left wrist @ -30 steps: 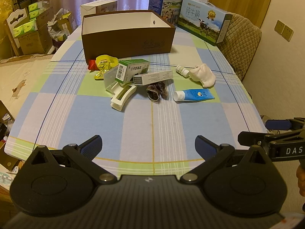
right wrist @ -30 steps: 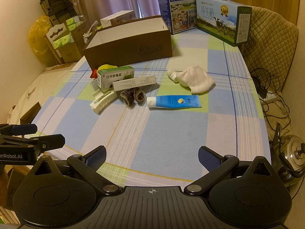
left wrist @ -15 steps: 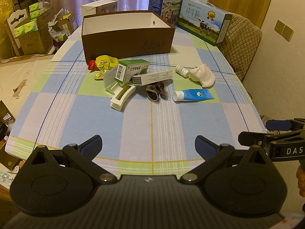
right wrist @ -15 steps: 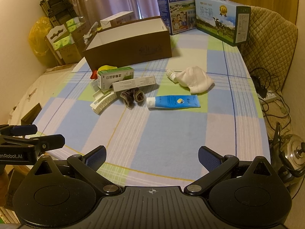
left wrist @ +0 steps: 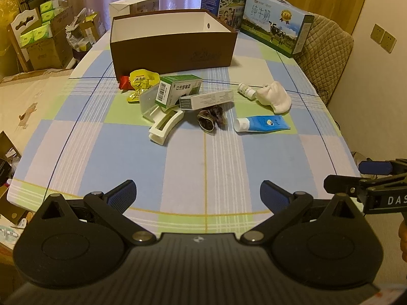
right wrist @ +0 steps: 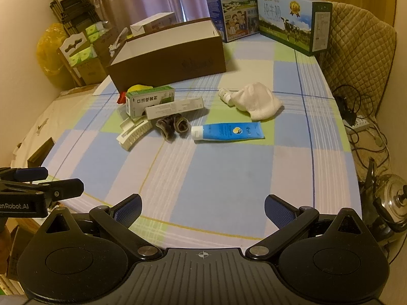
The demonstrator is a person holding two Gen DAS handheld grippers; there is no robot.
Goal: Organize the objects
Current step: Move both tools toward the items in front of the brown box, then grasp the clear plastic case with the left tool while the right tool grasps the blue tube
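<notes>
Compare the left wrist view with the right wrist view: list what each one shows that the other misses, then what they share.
Only the left wrist view shows the wall sockets and most of the yellow snack packet, which the right wrist view largely hides behind the green box.

Only the right wrist view shows the steel pot lid, the power strip with its cables, and the yellow bag.

Both show the brown box, blue tube, white cloth and two milk cartons, with both grippers open and empty.
</notes>
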